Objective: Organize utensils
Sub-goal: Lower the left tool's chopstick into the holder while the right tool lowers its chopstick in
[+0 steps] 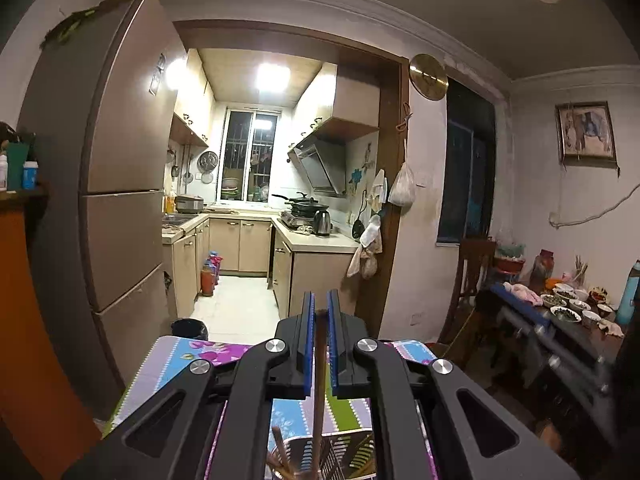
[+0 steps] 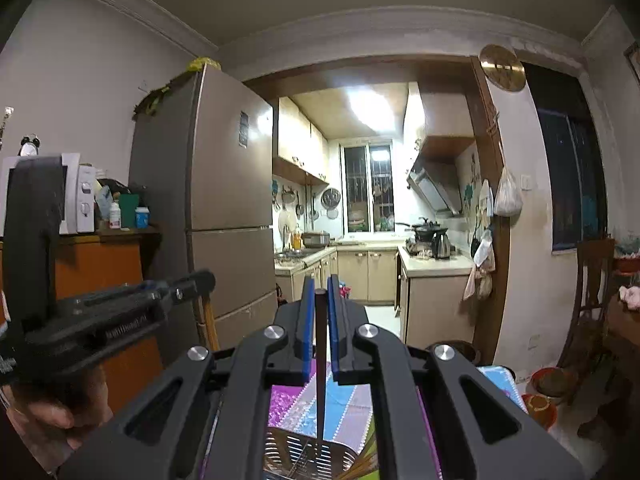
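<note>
My left gripper (image 1: 320,308) clamps a brown wooden chopstick (image 1: 319,380) upright, my right gripper (image 2: 320,296) a dark one (image 2: 321,360), both above the perforated steel holder (image 2: 308,452) for dropping in.

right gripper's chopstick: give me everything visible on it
The chopstick is a single thin, dark brown stick, wood by the look of it, standing nearly upright between the blue pads of the right gripper, which is closed on it. Its blunt top end is level with the fingertips. It tapers downward, with the tip just above the slotted metal utensil holder on the floral tablecloth.
</note>
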Demonstrator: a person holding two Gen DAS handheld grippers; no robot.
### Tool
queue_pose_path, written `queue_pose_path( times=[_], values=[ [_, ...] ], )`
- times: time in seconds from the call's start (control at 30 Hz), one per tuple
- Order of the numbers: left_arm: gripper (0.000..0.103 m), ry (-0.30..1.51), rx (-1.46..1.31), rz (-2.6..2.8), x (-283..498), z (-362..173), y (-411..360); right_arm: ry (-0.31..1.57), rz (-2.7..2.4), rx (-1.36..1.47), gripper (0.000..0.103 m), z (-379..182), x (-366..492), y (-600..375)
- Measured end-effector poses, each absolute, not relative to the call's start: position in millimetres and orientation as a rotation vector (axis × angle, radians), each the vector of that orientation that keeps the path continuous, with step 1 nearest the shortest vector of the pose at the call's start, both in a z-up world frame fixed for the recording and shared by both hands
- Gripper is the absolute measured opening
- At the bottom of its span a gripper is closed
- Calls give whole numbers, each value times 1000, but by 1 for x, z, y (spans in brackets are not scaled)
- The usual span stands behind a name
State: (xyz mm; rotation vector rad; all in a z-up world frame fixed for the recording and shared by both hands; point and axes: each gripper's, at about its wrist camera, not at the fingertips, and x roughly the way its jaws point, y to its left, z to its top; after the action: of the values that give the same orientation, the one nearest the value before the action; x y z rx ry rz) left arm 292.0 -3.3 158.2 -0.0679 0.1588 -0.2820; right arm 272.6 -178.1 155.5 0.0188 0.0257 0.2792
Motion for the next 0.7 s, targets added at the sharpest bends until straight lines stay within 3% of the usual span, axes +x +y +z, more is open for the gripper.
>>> queue_pose_path(
  times=[0.33, 0.7],
  values=[
    [7, 50, -92, -305, 301, 178, -4, 85, 303, 62, 5, 134, 300, -178],
    [7, 153, -56, -256, 329, 78, -5, 200, 318, 118, 5, 81, 311, -171]
  ],
)
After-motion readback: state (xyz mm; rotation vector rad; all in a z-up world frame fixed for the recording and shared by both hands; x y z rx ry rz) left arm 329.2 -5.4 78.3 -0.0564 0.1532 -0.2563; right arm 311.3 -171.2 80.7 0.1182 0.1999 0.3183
